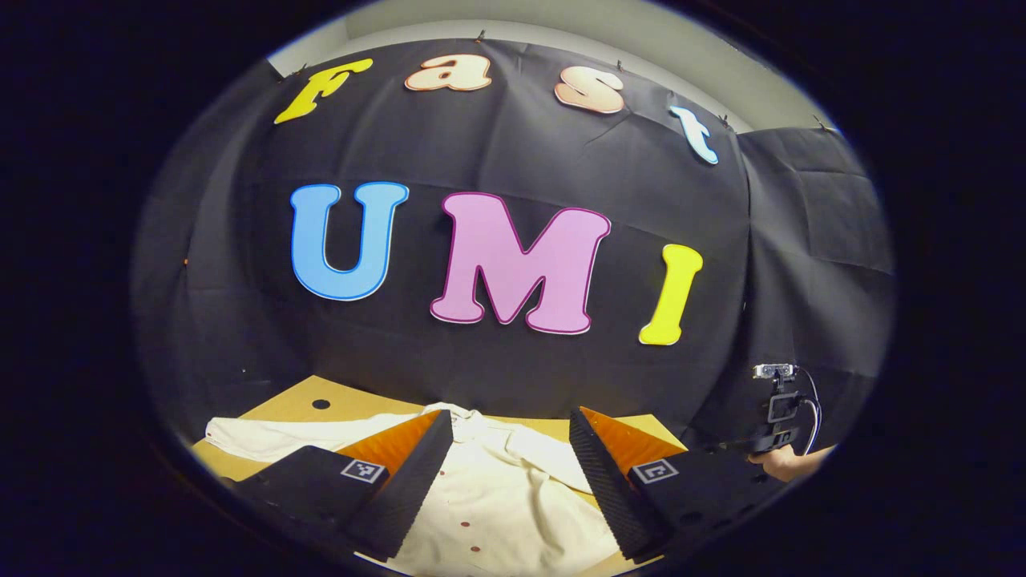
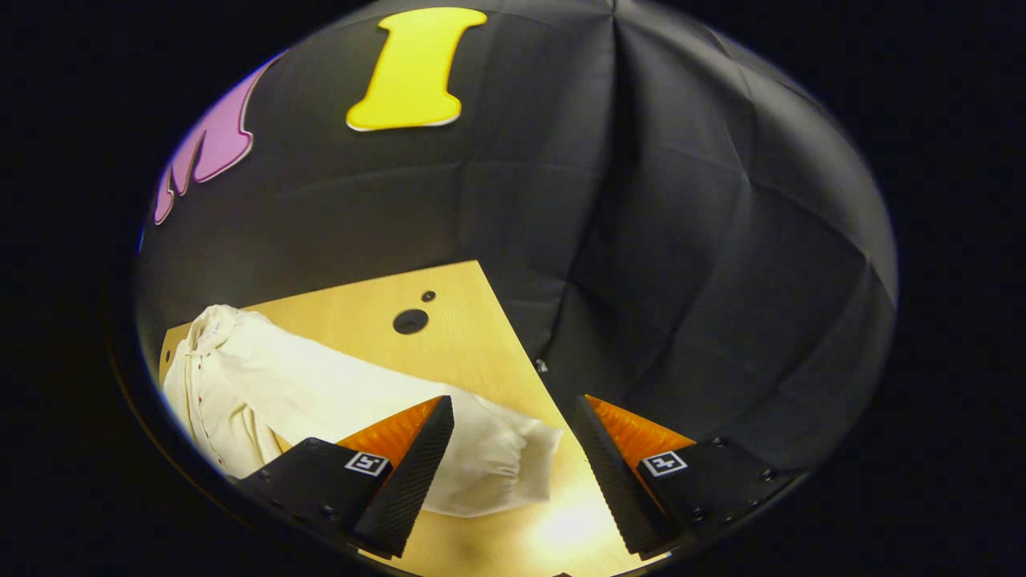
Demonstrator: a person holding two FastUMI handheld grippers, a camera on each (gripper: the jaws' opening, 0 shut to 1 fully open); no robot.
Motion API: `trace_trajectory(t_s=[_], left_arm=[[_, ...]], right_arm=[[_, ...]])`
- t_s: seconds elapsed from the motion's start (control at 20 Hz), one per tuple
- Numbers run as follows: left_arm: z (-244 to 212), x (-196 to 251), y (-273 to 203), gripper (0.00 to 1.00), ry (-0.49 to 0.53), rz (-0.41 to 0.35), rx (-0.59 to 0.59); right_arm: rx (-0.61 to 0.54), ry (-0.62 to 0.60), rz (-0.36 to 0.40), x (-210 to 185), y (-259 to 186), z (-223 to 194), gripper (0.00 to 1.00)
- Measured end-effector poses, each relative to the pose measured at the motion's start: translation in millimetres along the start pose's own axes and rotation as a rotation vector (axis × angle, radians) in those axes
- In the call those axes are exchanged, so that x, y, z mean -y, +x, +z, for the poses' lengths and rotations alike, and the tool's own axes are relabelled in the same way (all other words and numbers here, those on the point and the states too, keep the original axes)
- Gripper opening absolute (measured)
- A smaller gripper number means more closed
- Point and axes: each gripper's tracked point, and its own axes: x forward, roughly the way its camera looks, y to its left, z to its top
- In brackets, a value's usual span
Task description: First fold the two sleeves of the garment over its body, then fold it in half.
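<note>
The shirt point(image 1: 497, 489) lies spread on the counter point(image 2: 473, 336), sleeves still out; the near sleeve point(image 2: 481, 457) sits at 9 o'clock of the right gripper point(image 2: 513, 473). Both grippers, left point(image 1: 509, 481) included, hold their fingers apart, empty. Every fold remains.

The garment point(image 1: 513, 497) at the bottom of the frame is soft, matt, creased cloth. The table point(image 2: 377, 308) under it is smooth pale wood with a bright sheen at lower centre. The left gripper's fingers point(image 1: 417, 481) bear finely ribbed faces.
</note>
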Motion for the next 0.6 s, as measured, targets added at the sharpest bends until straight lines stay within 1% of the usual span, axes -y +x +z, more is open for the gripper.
trace_trajectory(t_s=[0.1,0.2,0.35,0.45,0.55,0.6], left_arm=[[-2.8,8.9,3.1,0.96,0.005,-0.016,-0.011],[-6.2,14.4,3.8,0.96,0.009,-0.027,-0.025],[-9.7,19.4,3.6,0.96,0.018,-0.040,-0.047],[-13.5,17.5,4.5,0.96,0.024,-0.043,-0.061],[-17.7,14.6,5.3,0.96,0.023,-0.043,-0.076],[-20.3,11.8,6.2,0.96,0.020,-0.041,-0.081]], right_arm=[[-0.075,0.029,-0.013,15.0,9.4,-23.1,0.98],[-0.135,0.070,-0.013,20.0,21.6,-40.5,0.98],[-0.216,0.148,0.007,20.6,38.0,-61.0,0.95],[-0.253,0.222,0.032,15.5,42.9,-68.5,0.93],[-0.250,0.254,0.035,12.2,48.9,-63.7,0.87],[-0.240,0.245,0.033,7.6,51.8,-62.2,0.75]])
